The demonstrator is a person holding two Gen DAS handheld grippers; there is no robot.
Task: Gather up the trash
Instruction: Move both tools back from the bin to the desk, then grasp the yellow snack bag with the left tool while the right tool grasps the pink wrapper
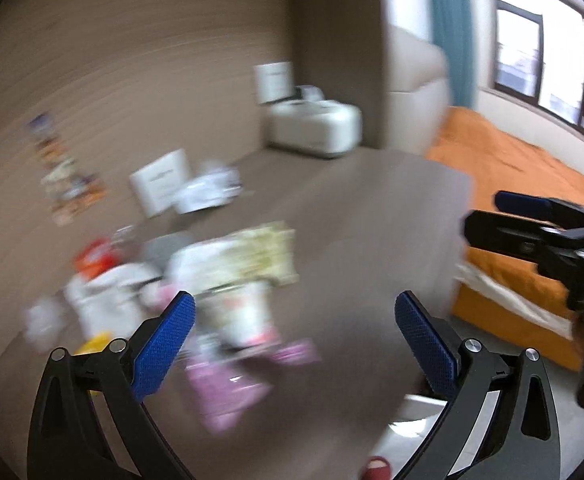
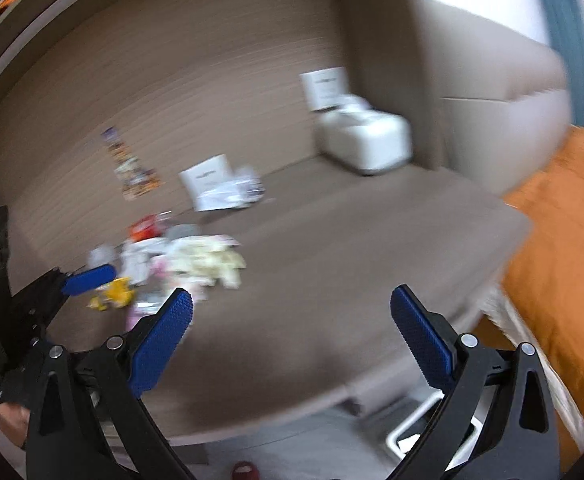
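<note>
Both views are motion-blurred. A heap of trash (image 1: pixel 212 272) lies on the brown desk (image 1: pixel 351 248): white and pale yellow wrappers, pink packets (image 1: pixel 228 384), an orange-red packet (image 1: pixel 94 260). My left gripper (image 1: pixel 293 320) is open and empty, just above the heap's near edge. My right gripper (image 2: pixel 292 316) is open and empty over bare desk (image 2: pixel 331 260), right of the heap (image 2: pixel 180 264). A yellow wrapper (image 2: pixel 116 292) lies by the left gripper's finger (image 2: pixel 88 278). The right gripper also shows in the left wrist view (image 1: pixel 531 224).
A white appliance (image 1: pixel 315 128) and a white card (image 1: pixel 274 82) stand at the desk's back. Another white card (image 1: pixel 160 184) and crumpled white plastic (image 1: pixel 208 190) sit mid-desk. An orange bed (image 1: pixel 511 184) lies to the right. A white bin rim (image 2: pixel 423 428) is below the desk edge.
</note>
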